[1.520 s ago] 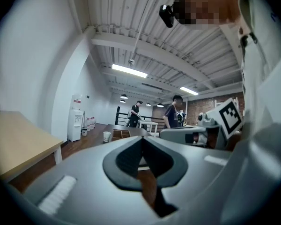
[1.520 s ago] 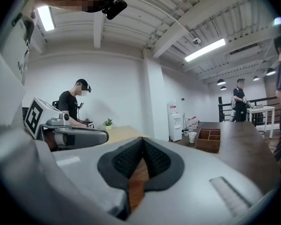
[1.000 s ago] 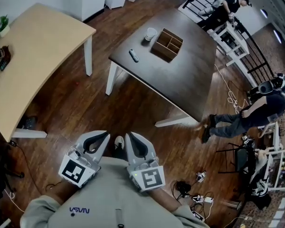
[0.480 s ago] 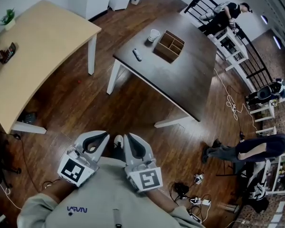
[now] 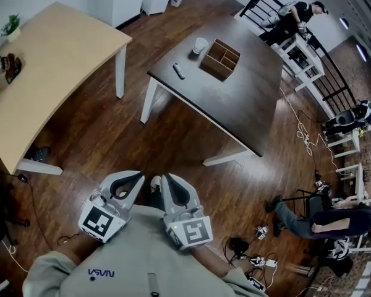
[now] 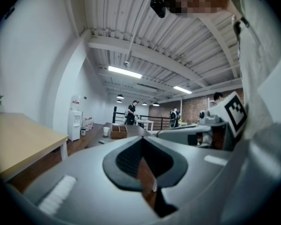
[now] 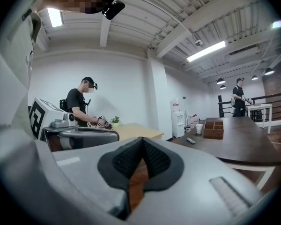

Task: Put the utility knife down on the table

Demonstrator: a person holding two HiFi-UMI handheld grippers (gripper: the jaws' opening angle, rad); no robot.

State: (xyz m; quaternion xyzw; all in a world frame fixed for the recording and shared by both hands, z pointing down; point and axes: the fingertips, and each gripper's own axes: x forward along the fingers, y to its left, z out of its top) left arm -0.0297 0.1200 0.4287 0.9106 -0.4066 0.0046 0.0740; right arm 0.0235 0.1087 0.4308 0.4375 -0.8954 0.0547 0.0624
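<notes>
Utility knife (image 5: 179, 71), a small grey thing as far as I could see, lay on the dark table (image 5: 247, 98), at seven o'clock from the white cup (image 5: 200, 44) and eight o'clock from the wooden box (image 5: 221, 59). I held the left gripper (image 5: 138, 177) and the right gripper (image 5: 166, 179) far from it, both with jaws pressed together on nothing.
</notes>
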